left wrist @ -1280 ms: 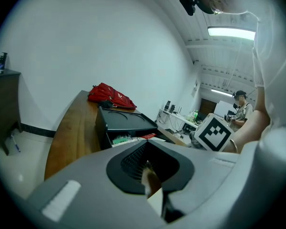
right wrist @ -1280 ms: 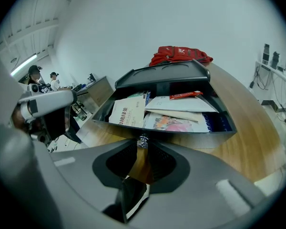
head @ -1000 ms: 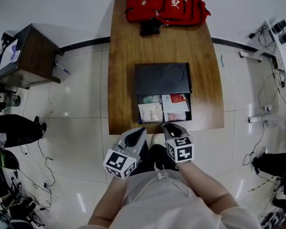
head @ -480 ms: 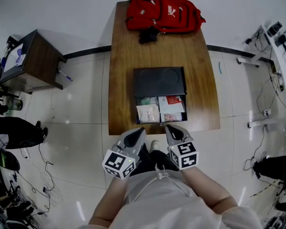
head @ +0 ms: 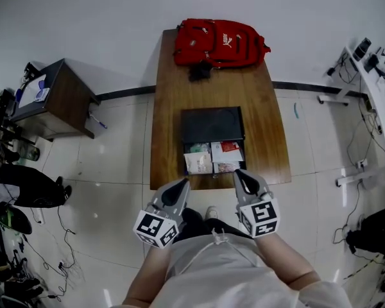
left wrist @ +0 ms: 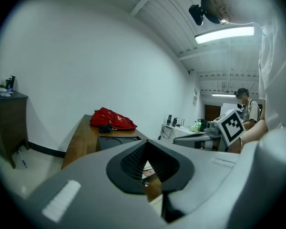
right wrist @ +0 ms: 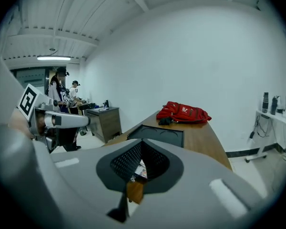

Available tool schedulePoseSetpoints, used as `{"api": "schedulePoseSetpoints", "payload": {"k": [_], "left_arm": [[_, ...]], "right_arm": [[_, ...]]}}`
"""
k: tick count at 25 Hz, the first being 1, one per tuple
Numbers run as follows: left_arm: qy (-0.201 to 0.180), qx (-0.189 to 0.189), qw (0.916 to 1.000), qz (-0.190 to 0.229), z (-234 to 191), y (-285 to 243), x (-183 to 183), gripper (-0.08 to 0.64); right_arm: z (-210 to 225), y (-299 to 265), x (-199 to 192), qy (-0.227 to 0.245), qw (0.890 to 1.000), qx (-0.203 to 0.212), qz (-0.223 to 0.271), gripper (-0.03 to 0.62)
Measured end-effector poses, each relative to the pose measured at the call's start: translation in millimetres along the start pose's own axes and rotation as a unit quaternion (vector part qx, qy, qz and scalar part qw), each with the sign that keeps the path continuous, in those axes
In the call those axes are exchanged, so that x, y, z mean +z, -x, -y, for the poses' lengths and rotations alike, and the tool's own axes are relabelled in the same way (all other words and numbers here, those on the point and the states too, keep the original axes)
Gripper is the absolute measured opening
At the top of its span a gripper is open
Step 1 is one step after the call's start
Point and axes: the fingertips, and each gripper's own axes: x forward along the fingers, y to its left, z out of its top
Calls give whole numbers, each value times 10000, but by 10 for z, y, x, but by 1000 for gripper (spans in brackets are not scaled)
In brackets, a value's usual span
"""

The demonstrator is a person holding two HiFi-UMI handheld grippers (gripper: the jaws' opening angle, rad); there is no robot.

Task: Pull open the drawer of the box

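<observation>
Nearest are the person's forearms (head: 146, 271), bent and held close to the body. The left gripper (head: 178, 186), grey and two-jawed, and the right gripper (head: 243, 176) of the same kind point forward and a little inward; both are just off the near edge of the long brown wooden table (head: 170, 108) and touch nothing; each has its jaws together, with nothing between them. Beyond them the shallow dark drawer (head: 240, 156) stands out from the flat black box (head: 212, 124) toward the near edge; paper packets (head: 199, 162) lie in it; the box sits in the middle of the table. At the far end lies a red fabric backpack (head: 219, 42). The pulling step looks done; the next move probably calls only for keeping the grippers off, or for one more pull if the drawer can go further.
</observation>
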Motion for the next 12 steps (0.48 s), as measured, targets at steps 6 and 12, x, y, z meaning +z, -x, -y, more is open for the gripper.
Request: {"api": "schedulePoseSetpoints", "payload": {"k": [6,12], "left_arm": [[-34,-167,9999,24,215,104,-12,5],[-2,-132,9999,95,372,493,-95,5]], "right_arm": [[-84,206,1,-24,9998,-11,186,8],[-376,549,4,178,9992,-21,354,8]]}}
